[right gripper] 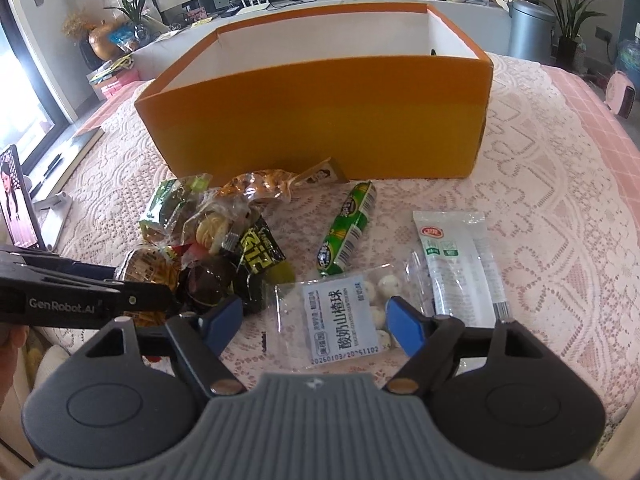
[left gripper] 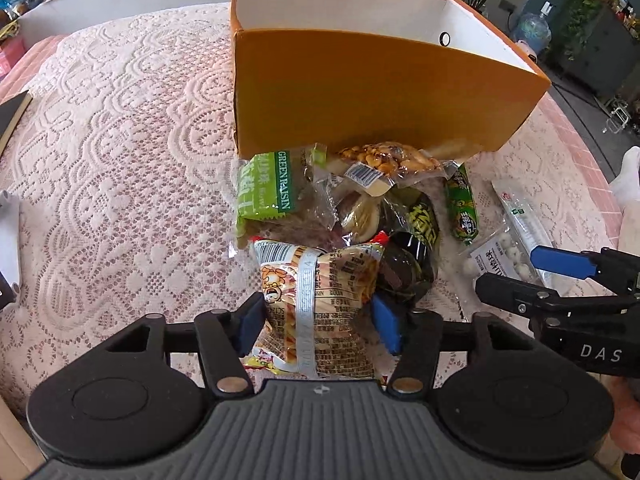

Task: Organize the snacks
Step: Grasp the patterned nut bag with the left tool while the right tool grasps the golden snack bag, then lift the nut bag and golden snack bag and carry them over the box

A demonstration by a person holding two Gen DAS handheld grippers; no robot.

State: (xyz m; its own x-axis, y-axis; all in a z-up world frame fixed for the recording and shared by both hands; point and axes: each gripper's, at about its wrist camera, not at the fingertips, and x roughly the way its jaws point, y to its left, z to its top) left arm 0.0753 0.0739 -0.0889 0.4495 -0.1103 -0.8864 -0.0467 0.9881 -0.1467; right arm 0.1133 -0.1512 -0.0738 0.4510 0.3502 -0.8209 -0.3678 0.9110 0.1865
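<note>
Pink lace cloth [right gripper: 540, 184] covers the table, and an orange box [right gripper: 320, 128], open at the top with white inner walls, stands toward its far edge; nothing shows inside from these views. Just in front of the box's near wall lies a loose heap of snacks: a green raisin pack [left gripper: 264, 192], a clear bag of peanuts [left gripper: 384, 160], a black-and-yellow pouch [right gripper: 260, 256], with a green sausage stick [right gripper: 348, 228] lying apart to the right.

Left gripper [left gripper: 316, 320]: its 2 blue pads sit against either side of a puffy noodle-snack bag [left gripper: 320, 280] at the near edge of the heap, apparently pinching it. That bag looks light, air-filled and slick, so it will crush and may slide; taking it across the middle, near the silver seam, seems soundest.

Right gripper [right gripper: 316, 320]: jaws apart, straddling a flat clear packet of white hawthorn balls [right gripper: 344, 316] lying on the cloth, with a white tube sachet [right gripper: 460, 264] just beside it. The packet is thin and floppy, its balls loose inside; pinching through a cluster of balls would probably give better purchase than the film edge.
</note>
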